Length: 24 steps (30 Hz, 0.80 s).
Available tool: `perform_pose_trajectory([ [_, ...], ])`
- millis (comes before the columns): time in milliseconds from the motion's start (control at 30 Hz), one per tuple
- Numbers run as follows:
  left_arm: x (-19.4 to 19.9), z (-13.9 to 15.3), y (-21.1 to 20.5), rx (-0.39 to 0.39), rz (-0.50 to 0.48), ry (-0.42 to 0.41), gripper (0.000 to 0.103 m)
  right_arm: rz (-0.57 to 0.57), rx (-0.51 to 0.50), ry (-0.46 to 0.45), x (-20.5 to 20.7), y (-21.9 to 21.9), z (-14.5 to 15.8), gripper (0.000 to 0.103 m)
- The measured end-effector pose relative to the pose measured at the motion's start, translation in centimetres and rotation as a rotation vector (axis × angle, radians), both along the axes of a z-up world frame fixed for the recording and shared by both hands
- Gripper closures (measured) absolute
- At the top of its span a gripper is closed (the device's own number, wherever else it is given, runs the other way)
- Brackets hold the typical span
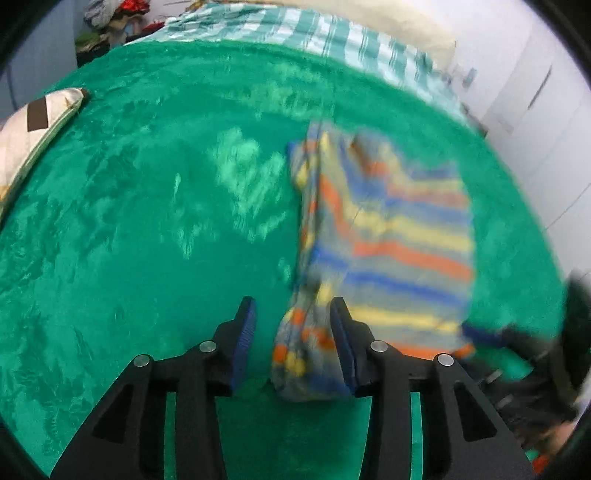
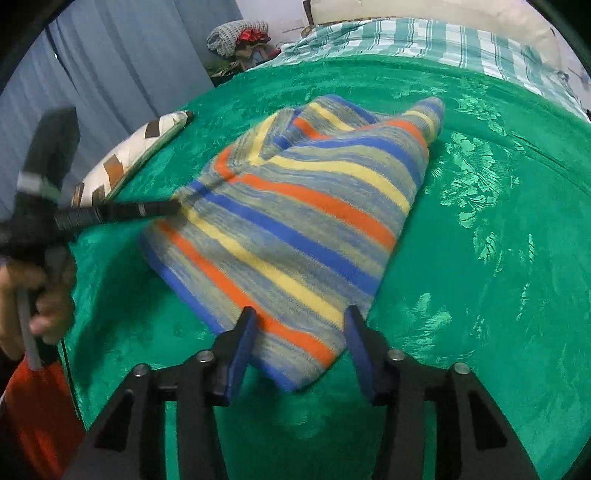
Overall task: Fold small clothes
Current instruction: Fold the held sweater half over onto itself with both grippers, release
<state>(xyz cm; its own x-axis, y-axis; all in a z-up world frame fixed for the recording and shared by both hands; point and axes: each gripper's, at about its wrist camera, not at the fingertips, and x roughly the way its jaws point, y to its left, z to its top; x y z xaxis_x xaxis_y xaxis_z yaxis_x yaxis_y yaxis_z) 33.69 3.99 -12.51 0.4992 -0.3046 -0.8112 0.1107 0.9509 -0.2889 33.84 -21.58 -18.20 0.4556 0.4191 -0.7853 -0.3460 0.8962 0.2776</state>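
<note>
A small striped garment [image 2: 306, 221] in grey, blue, orange and yellow lies partly folded on the green blanket [image 2: 480, 258]. In the left wrist view the garment [image 1: 388, 229] is blurred, and one edge of it hangs between my open jaws. My left gripper [image 1: 293, 317] is open at the garment's left edge. It also shows in the right wrist view [image 2: 173, 208], its tip touching the garment's side. My right gripper [image 2: 301, 325] is open, its jaws standing on either side of the garment's near corner.
A cream and brown patterned pillow [image 2: 129, 158] lies at the blanket's left edge. A teal checked sheet [image 2: 424, 37] and a cream pillow [image 2: 406, 9] lie at the far end. A pile of clothes [image 2: 240, 40] sits behind the bed. Curtains [image 2: 110, 74] hang at the left.
</note>
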Motion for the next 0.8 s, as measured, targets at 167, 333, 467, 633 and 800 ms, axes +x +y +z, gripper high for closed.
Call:
perform_pose_trajectory([
  [167, 6.3, 2.3, -0.7, -0.112, -0.017, 0.013, 0.027, -0.010, -0.011, -0.012, 0.2, 0.7, -0.3, 0.046],
  [333, 12.4, -1.9, -3.6, 0.062, -0.039, 0.122, 0.044, -0.028, 0.001, -0.018, 0.2, 0.9, -0.3, 0.046],
  [467, 13.3, -3.6, -3.7, 0.157, -0.029, 0.101, 0.055, -0.039, 0.011, -0.020, 0.1, 0.8, -0.4, 0.046],
  [633, 13.6, -1.2, -0.7, 0.117, 0.089, 0.068, 0.054, -0.044, -0.006, -0.020, -0.1, 1.1, -0.4, 0.045],
  [800, 11.0, 1.5, 2.2, 0.029, 0.099, 0.023, 0.038, -0.054, -0.030, -0.024, -1.1, 0.8, 1.1, 0.046],
])
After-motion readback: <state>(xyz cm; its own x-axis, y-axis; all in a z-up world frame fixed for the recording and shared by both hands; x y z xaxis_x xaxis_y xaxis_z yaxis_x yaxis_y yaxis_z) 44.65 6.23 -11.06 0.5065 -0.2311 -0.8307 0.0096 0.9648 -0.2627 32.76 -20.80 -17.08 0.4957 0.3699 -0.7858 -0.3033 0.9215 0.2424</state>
